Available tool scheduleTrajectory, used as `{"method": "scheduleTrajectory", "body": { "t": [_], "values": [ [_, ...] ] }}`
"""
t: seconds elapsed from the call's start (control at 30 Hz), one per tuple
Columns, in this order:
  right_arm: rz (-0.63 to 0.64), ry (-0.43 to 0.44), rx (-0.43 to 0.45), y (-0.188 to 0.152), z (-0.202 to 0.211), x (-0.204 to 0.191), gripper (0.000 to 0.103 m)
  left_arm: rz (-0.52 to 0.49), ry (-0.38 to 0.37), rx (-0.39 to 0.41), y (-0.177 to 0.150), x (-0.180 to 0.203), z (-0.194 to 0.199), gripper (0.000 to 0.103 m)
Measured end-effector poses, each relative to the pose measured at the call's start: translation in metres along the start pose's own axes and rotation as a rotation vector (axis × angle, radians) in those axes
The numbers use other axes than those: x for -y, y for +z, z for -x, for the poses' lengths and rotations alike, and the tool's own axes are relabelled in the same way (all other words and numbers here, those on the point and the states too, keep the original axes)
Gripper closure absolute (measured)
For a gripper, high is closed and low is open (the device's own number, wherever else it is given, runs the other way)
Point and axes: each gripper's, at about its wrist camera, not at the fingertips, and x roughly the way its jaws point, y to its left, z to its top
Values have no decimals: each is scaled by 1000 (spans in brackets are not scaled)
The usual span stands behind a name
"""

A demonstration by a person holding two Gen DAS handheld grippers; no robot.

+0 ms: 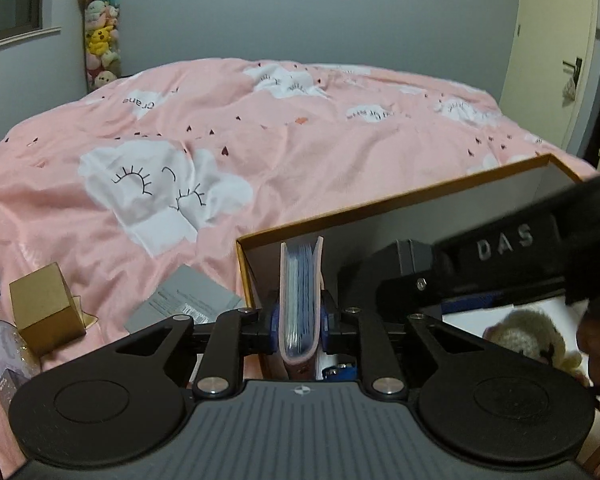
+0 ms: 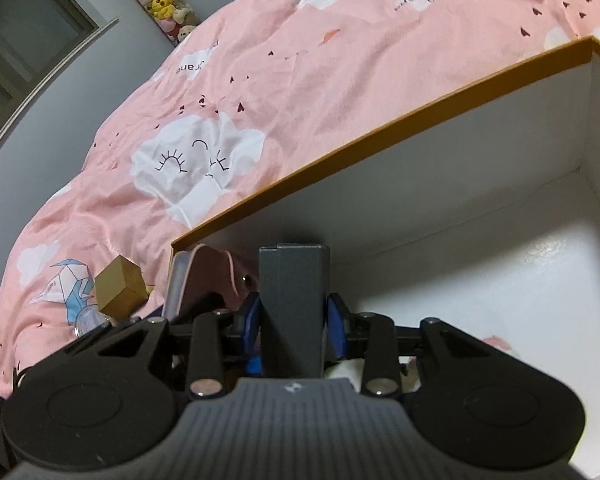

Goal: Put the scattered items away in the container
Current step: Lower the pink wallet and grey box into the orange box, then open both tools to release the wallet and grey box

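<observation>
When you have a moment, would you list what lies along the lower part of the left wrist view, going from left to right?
Gold cube box → grey card → pink card album clamped upright in the left tongs → dark grey box held by the right tongs → plush toy inside the container.

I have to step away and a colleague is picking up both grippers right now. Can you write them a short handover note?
Left gripper: shut on the pink card album, held upright over the left end of the orange-rimmed box.
Right gripper: shut on the dark grey case, held inside the box.
Already in the box: a plush toy.
Still out on the bed left of the box: the small gold box, a grey flat packet, a clear round item.
Next, probably: release both held items into the box, then collect the rest.
</observation>
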Motion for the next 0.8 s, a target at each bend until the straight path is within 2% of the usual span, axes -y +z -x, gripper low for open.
{"method": "scheduleTrajectory", "body": {
  "t": [0.17,0.4,0.57,0.8],
  "values": [
    [17,-23,-34,5,-7,-7,65,-15,-31,-44,1,-1,6,74],
    [37,-44,-86,12,-16,-13,65,26,-82,-31,2,-13,27,74],
    [69,-74,-114,11,-26,-25,65,39,-107,-43,2,-17,27,75],
    [138,-87,-125,12,-37,-46,64,46,-117,-43,-2,-24,37,75]
  ]
}}
